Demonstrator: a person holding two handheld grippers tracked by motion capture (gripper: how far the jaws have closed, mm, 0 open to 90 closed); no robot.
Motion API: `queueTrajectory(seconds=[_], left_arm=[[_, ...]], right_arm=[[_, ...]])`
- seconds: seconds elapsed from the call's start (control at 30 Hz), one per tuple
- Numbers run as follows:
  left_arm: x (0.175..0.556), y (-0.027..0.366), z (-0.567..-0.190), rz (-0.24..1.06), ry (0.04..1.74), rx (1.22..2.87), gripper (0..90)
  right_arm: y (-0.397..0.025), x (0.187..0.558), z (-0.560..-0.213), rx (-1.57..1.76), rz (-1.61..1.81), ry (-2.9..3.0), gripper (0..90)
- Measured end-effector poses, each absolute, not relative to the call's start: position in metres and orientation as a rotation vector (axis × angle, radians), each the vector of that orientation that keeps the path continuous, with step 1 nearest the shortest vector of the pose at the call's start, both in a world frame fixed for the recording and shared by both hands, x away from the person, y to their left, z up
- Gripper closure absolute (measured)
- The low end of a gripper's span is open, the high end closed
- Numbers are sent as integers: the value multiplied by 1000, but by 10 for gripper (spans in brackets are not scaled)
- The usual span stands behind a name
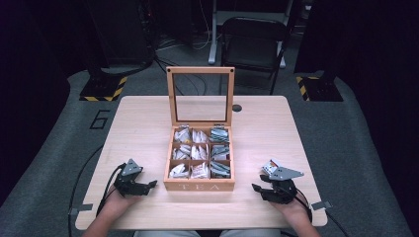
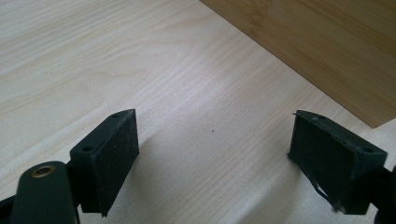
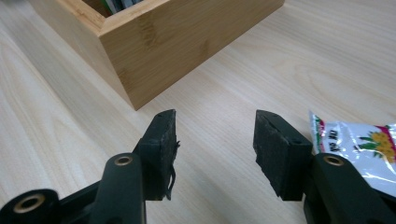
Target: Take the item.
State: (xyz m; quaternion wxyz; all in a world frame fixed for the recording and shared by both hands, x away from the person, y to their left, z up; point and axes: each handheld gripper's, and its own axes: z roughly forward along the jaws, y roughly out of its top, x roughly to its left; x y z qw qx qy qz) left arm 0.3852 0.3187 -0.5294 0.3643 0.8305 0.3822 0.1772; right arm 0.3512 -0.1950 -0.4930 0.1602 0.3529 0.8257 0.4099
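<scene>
A wooden tea box point(image 1: 199, 186) marked "TEA" stands mid-table with its glass lid point(image 1: 200, 94) raised upright. Its nine compartments hold tea bags point(image 1: 199, 150). My left gripper point(image 1: 152, 185) rests on the table left of the box, jaws pointing at it. In the left gripper view the gripper point(image 2: 212, 121) is open over bare wood, with the box wall point(image 2: 317, 51) ahead. My right gripper point(image 1: 256, 188) rests right of the box. It point(image 3: 215, 116) is open and holds nothing, with the box corner point(image 3: 177, 42) ahead. A white printed packet point(image 3: 359, 144) lies beside its right jaw.
The light wooden table point(image 1: 143, 123) has bare surface on both sides of the box and a small dark hole point(image 1: 237, 107) near its far edge. A black chair point(image 1: 253, 39) and stand bases with hazard stripes point(image 1: 104, 91) are beyond the table.
</scene>
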Motion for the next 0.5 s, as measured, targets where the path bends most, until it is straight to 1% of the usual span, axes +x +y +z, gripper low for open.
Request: queueTrajectory(seconds=[0.23,0.5], left_arm=[[385,319,-529,457,981,2140,155],[385,318,-530,460,987,2130,154]], right_arm=[[-187,350,-495,1014,1175,2381,485],[-184,350,-496,965,1105,2381,483]])
